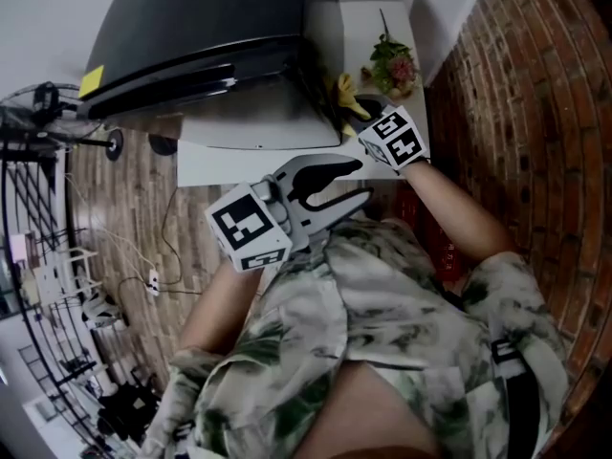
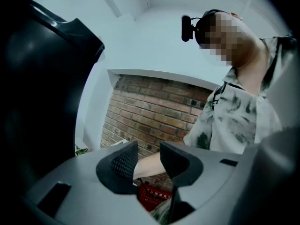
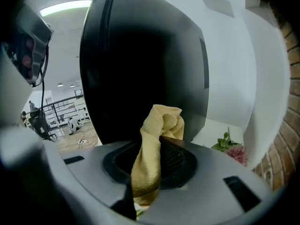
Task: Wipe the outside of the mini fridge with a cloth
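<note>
A brick wall (image 1: 516, 65) flanks the white tabletop (image 1: 222, 166) bearing the black mini fridge (image 1: 210, 27). The right tool (image 3: 157, 157) pinches a yellow cloth (image 3: 162, 121) beside the fridge; the left tool (image 2: 149, 154) gapes, empty.

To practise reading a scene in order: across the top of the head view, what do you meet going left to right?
Mini fridge → yellow cloth → flowers → brick wall.

The head view's top edge crops the mini fridge (image 1: 210, 36), and the right gripper (image 3: 160, 146) hides part of the cloth (image 3: 161, 120).
</note>
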{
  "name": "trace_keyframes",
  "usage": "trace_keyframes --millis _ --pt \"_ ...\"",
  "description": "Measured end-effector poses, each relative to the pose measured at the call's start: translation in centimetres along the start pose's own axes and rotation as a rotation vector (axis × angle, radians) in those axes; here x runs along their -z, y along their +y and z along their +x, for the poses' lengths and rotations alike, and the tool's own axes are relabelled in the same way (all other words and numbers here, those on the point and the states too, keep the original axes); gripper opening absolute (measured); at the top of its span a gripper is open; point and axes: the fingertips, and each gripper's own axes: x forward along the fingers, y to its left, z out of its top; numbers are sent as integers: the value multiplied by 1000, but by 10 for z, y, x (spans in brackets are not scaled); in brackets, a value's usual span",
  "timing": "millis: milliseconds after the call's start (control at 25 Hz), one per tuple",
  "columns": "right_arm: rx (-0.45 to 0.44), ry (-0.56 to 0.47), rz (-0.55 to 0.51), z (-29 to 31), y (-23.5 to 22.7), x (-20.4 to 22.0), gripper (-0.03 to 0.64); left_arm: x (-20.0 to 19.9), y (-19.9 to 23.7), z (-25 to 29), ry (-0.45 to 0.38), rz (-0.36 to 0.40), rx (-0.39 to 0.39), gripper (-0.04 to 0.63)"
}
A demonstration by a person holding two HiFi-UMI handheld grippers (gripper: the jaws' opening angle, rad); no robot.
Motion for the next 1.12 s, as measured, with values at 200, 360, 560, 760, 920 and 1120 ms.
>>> trace_keyframes --millis 200,360,560,760,920,1120 --pt "13 89 18 25 -8 34 97 3 9 -8 6 -14 -15 138" --pt "12 140 52 37 -12 57 97 6 13 -17 3 -18 -22 138" --pt "53 117 99 33 -23 51 97 8 24 -38 -9 -29 -29 138" --pt "138 60 128 4 -38 27 97 13 35 -65 -14 -13 6 138" --pt "239 19 126 -30 -36 0 97 17 39 -92 -24 14 78 138" --pt "395 -32 151 -63 -6 -46 97 22 45 -148 -17 30 202 138"
